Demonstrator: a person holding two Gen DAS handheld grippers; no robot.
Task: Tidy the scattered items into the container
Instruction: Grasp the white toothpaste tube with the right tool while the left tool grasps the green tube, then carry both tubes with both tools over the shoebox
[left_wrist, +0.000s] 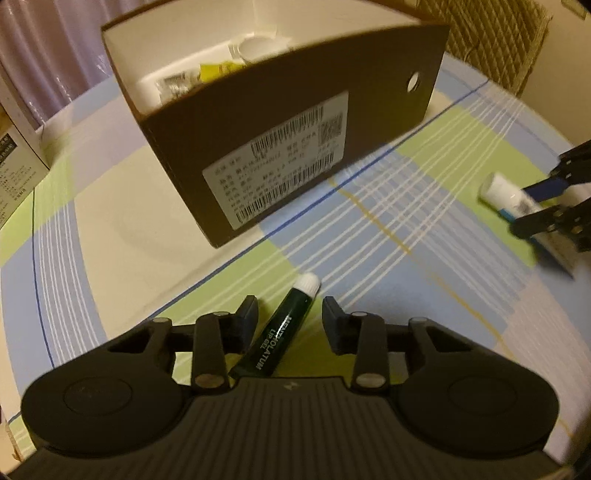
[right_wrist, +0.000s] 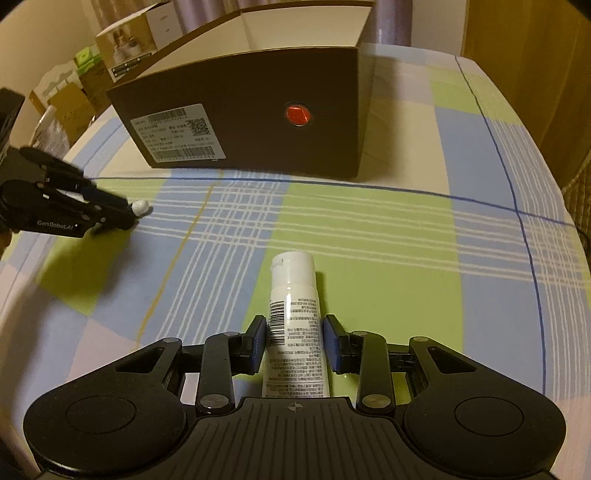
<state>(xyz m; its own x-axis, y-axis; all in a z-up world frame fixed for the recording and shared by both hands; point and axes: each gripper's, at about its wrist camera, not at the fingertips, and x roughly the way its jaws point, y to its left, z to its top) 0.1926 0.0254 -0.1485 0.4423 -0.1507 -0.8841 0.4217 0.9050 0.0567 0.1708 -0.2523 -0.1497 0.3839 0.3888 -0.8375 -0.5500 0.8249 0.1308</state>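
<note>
The left gripper (left_wrist: 289, 314) stands spread around the dark green lip gel tube (left_wrist: 280, 332), which lies tilted between the fingers and touches neither pad; the right gripper (right_wrist: 294, 334) has its blue pads at both sides of the white tube (right_wrist: 293, 325), very close, but I cannot tell if they already pinch it. Both tubes lie on the checked cloth (right_wrist: 369, 229), in front of the brown shoe box (right_wrist: 255, 110), and the lip gel is nearer to its labelled end. To do this step well, I think each gripper should close on the middle of the body, not on the cap, and gently, because such tubes are probably soft and smooth and may slip or squeeze. The box is stiff cardboard, white inside, with some items already in it.
</note>
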